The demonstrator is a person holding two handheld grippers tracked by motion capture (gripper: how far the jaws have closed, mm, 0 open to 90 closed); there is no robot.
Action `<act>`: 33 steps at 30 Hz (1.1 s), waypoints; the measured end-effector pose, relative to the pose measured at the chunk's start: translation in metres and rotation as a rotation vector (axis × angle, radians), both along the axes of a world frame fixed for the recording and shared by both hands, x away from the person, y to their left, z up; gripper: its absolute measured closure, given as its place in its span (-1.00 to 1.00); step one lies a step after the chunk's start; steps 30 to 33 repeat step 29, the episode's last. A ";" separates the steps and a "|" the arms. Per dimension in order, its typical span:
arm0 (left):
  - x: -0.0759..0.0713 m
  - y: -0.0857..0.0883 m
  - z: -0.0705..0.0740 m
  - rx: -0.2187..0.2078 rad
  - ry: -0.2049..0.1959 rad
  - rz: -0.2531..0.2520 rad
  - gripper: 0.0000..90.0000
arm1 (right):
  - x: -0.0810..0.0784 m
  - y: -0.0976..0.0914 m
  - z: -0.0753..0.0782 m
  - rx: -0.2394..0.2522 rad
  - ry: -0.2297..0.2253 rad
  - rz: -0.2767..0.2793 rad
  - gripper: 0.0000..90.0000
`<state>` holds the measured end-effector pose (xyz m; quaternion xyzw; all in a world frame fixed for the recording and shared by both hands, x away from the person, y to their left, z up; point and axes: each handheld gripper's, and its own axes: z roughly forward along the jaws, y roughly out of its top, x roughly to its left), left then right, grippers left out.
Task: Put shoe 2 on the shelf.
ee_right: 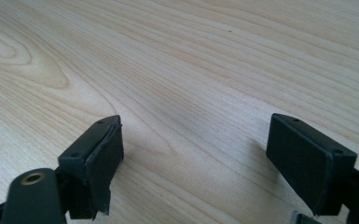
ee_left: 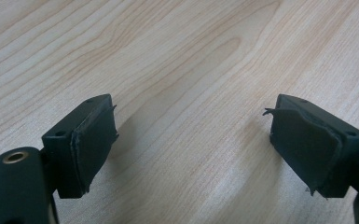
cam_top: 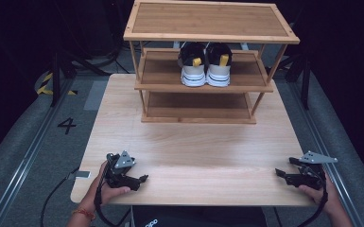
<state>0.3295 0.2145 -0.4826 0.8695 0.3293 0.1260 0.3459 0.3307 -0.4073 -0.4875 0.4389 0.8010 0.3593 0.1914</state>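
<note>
A pair of black, white and yellow sneakers [cam_top: 204,65] stands heels toward me on the middle shelf of a bamboo shoe rack [cam_top: 203,87] at the far side of the wooden table [cam_top: 194,142]. My left gripper [cam_top: 142,179] rests low near the table's front left, held in a hand, open with nothing between its pads [ee_left: 93,140]. Near the front right edge my right gripper [cam_top: 280,173] is open too, its pads [ee_right: 100,156] wide apart over bare wood. Both gripper views look down on the tabletop [ee_left: 186,70] [ee_right: 191,70].
The rack has three shelves; the top shelf [cam_top: 208,19] and the bottom shelf [cam_top: 198,106] are bare. Grey floor with a rail and a painted number 4 [cam_top: 67,125] lies left of the table. Black stands rise at both sides.
</note>
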 end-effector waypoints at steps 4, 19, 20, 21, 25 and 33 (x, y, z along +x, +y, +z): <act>0.000 0.000 0.000 0.000 0.001 -0.001 -0.67 | 0.000 0.000 0.000 0.000 0.000 -0.003 -0.57; 0.000 0.000 0.000 -0.005 0.007 0.000 -0.67 | 0.000 0.000 0.000 -0.001 0.001 -0.008 -0.58; 0.000 0.000 0.000 -0.005 0.007 0.000 -0.67 | 0.000 0.000 0.000 0.000 0.001 -0.008 -0.58; 0.000 0.000 0.000 -0.005 0.006 0.000 -0.67 | 0.000 0.000 0.000 -0.001 0.001 -0.008 -0.58; 0.000 0.000 0.000 -0.005 0.007 0.001 -0.67 | 0.000 0.000 0.000 -0.001 0.000 -0.008 -0.58; 0.000 0.000 0.000 -0.001 0.002 0.002 -0.67 | 0.000 0.000 0.000 -0.001 -0.001 -0.009 -0.58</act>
